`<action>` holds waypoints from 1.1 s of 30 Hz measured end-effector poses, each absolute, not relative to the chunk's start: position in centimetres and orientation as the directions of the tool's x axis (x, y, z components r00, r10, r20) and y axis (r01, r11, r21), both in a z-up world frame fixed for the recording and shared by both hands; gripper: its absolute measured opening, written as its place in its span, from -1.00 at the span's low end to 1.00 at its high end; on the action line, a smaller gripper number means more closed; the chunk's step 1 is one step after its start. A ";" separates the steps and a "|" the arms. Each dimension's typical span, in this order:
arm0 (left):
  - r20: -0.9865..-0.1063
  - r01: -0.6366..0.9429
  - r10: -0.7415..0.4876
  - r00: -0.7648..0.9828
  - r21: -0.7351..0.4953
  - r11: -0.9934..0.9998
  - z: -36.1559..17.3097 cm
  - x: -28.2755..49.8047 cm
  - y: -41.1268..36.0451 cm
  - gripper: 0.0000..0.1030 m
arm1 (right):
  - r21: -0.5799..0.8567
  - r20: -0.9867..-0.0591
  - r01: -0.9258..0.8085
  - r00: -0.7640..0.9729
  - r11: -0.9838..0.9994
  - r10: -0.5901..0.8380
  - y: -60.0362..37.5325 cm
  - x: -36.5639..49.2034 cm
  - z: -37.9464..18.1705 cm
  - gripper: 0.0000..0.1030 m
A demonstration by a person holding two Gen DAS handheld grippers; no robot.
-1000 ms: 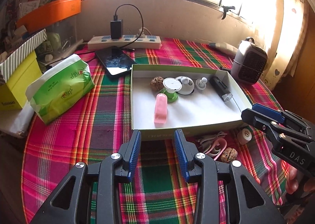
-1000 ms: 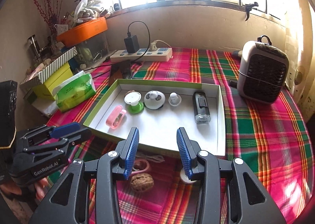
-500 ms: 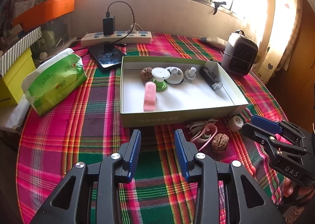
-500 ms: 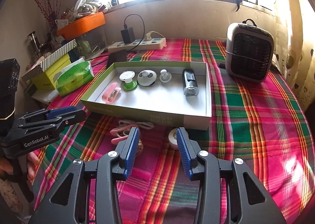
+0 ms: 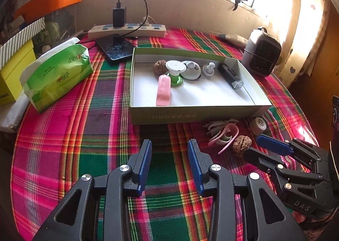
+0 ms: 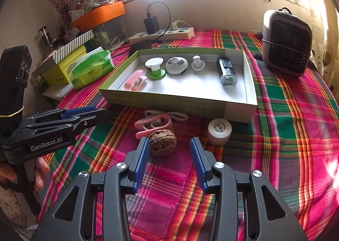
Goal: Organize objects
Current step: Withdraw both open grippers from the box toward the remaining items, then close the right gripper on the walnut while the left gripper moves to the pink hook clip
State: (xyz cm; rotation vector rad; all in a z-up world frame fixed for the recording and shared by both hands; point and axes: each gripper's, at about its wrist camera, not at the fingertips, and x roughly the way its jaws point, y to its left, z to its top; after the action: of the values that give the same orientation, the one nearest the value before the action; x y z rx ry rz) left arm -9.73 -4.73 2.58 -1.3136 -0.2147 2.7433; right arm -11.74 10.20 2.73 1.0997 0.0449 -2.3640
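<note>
The right gripper (image 6: 169,156) has its jaws apart and empty, tilted down toward the tabletop (image 6: 286,135). A walnut (image 6: 162,142) lies on the cloth just beyond the tips, nearer the left jaw, not touched. The step in hand, I judge, is the approach to this walnut, one of the loose things not yet put in the box (image 6: 237,111).

At about 1 o'clock from the walnut stands a small white jar (image 6: 219,132); at 11 o'clock a pink clip (image 6: 152,124) lies over a white cable, both close.

For the next move, the jaws should shift a little left to centre on the nut, go lower, then close without catching the clip.

The left gripper (image 5: 169,162), jaws also apart and empty, hovers over bare cloth at 9 o'clock.
</note>
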 end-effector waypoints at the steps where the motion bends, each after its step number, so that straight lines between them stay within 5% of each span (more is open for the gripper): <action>1: -0.768 -0.023 0.145 -0.624 -0.167 -0.986 2.5 -9.7 -4.7 -0.35 | 0.180 -0.725 0.477 -0.526 -0.860 -0.444 9.9 -11.8 2.6 -0.19; 33: -0.746 -0.231 0.359 -0.561 -0.276 -0.933 1.7 -11.6 -1.1 -0.35 | 0.122 -0.759 0.451 -0.532 -0.884 -0.376 11.2 -11.8 1.7 -0.33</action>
State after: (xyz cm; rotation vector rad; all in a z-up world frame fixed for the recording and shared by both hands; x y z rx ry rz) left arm -11.58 -1.10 1.75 -1.2447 -0.2096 2.5049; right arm -11.76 11.15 1.65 1.1577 0.1211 -2.3964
